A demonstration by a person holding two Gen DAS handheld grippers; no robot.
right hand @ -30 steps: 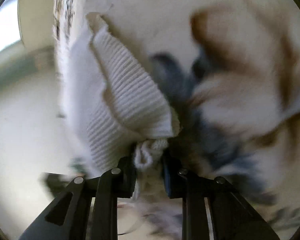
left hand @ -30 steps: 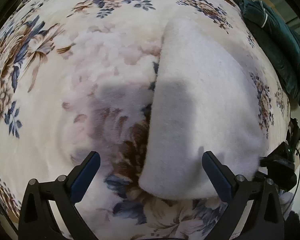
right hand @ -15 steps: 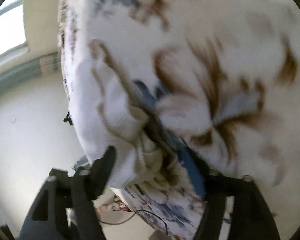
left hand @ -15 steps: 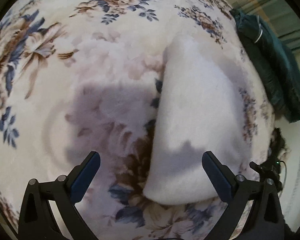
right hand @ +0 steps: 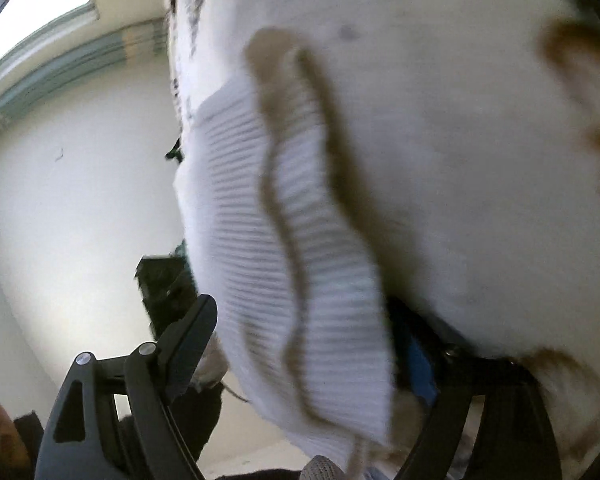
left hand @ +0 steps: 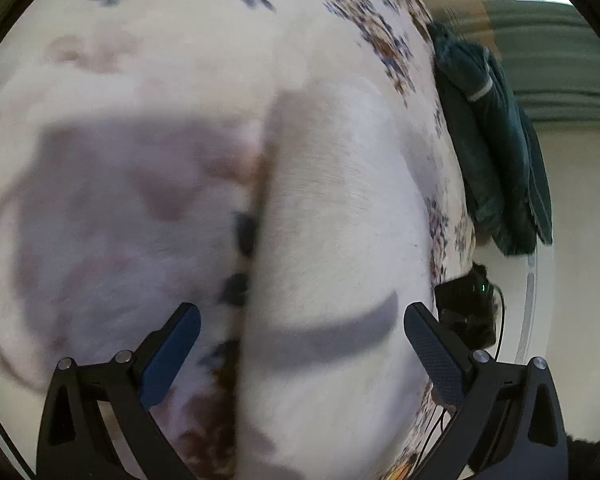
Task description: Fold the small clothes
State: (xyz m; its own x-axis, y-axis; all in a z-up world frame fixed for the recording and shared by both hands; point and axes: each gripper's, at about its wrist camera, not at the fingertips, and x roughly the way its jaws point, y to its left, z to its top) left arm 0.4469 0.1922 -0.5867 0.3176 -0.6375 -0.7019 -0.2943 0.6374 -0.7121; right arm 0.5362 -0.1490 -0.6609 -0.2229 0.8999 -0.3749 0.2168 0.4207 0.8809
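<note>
Released since earlier, right tongs [right hand: 304, 344] gape around ribbed white garment [right hand: 284, 240]; left tongs [left hand: 300, 340] hover wide, showing green jacket [left hand: 496, 140].

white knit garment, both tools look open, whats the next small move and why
Probably bring the right tool in on the ribbed hem of the white knit garment and close it. That tool stands open around the hem, gripping nothing, and the left tool hangs open above the garment's flat part on the floral blanket.
</note>
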